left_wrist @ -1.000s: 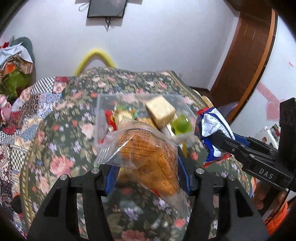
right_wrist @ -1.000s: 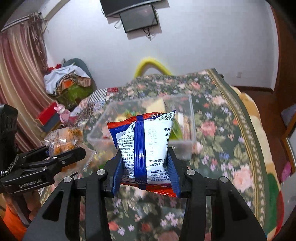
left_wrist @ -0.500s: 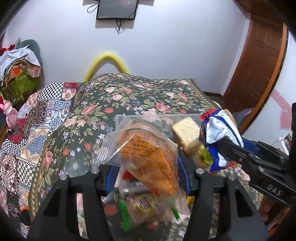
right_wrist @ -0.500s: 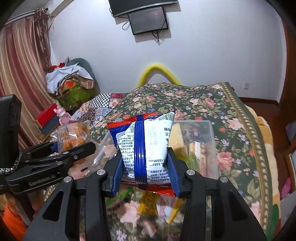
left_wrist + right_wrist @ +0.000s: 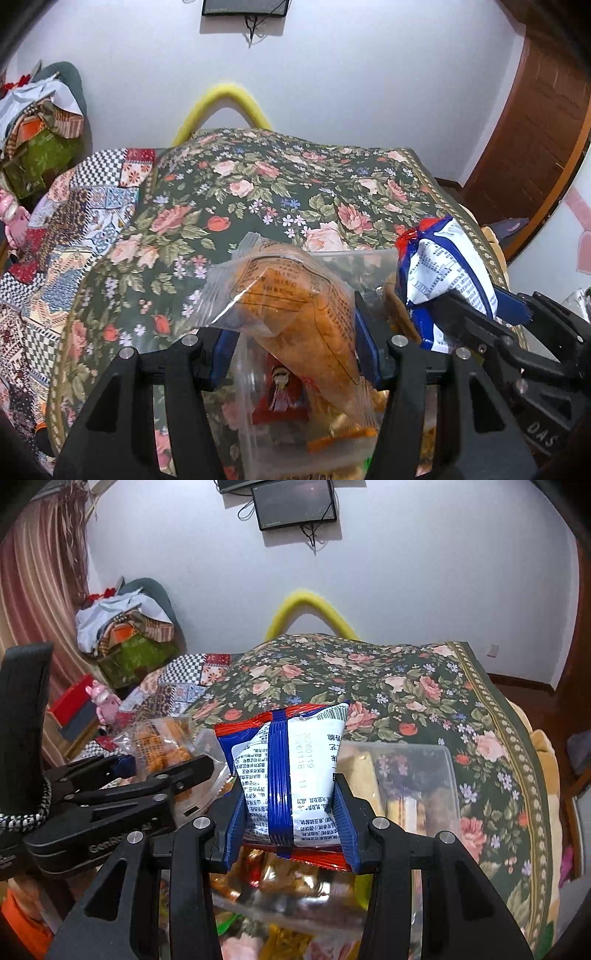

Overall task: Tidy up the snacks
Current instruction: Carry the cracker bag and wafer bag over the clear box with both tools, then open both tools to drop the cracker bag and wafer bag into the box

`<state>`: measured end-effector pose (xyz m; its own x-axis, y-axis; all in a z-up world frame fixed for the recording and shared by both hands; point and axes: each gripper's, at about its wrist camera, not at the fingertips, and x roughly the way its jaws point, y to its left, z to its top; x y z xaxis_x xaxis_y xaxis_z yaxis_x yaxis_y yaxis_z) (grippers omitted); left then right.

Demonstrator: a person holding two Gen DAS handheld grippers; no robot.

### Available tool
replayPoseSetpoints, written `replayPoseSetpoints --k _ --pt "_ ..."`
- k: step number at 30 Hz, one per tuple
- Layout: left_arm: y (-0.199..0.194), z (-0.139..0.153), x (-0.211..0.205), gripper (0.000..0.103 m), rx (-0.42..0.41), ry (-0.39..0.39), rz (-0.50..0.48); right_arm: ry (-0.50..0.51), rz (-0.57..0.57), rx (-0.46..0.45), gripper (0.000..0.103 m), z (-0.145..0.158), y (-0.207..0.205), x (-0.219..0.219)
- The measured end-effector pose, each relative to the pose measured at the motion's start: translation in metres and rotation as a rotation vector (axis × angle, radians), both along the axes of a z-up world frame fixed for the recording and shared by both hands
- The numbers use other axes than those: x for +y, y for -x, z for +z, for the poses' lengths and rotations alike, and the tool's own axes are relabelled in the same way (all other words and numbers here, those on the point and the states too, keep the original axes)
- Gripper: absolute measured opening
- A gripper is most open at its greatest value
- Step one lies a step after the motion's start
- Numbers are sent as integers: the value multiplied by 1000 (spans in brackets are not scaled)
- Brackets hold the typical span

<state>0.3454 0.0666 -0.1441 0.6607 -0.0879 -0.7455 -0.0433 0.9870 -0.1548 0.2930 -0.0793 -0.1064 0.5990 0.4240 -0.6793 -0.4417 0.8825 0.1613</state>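
Observation:
My left gripper (image 5: 291,347) is shut on a clear packet of orange snacks (image 5: 295,306), held above a clear plastic box (image 5: 354,258) with several snacks in it. My right gripper (image 5: 291,816) is shut on a white, blue and red snack packet (image 5: 291,768), held above the same box (image 5: 424,768). In the left wrist view the right gripper (image 5: 476,321) and its packet (image 5: 443,273) are close on the right. In the right wrist view the left gripper (image 5: 147,771) and its orange packet (image 5: 159,746) are close on the left.
The box stands on a bed with a green floral cover (image 5: 277,192). A patchwork quilt (image 5: 74,221) lies at its left. A yellow arch (image 5: 221,107) stands behind the bed, a heap of clothes (image 5: 125,635) at the far left, a wooden door (image 5: 535,129) at the right.
Both grippers have moved forward with their packets and are now over the box. The box has slid from the middle of each view to under the fingers.

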Motion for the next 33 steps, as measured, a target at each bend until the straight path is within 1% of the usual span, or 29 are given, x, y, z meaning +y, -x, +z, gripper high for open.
replayPoseSetpoints --k 3,5,9,10,12,15,17,19,20,23,27,30,33 --pt "-7 -6 -1 56 2 -2 3 21 7 2 40 -3 -5 2" --pt "-13 -12 -3 56 19 -10 1 30 10 5 40 -5 -8 4" --pt "-18 -19 -4 57 49 9 -18 38 7 24 40 -11 -16 3" --pt "-18 -20 -4 59 61 20 -28 40 7 32 41 -12 -17 3" --pt "-15 -19 -5 60 56 21 -38 45 11 47 42 -14 -18 4" --pt "-9 -17 -4 65 57 15 -43 59 12 41 42 -13 -17 3" --pt "-4 -14 -3 66 57 25 -50 58 14 43 44 -11 -16 2" --pt "1 -10 -2 67 53 30 -51 50 12 41 50 -8 -12 0" --pt "4 -7 -1 68 46 33 -51 46 16 36 52 -5 -9 0" --pt "14 4 0 70 28 42 -60 43 16 16 53 1 -1 -3" --pt "31 18 0 70 -3 28 -74 29 18 -5 53 12 12 -12" --pt "47 27 0 75 -23 11 -81 22 13 -22 54 18 23 -22" --pt "65 30 1 79 -28 -4 -90 8 6 -24 59 19 35 -34"
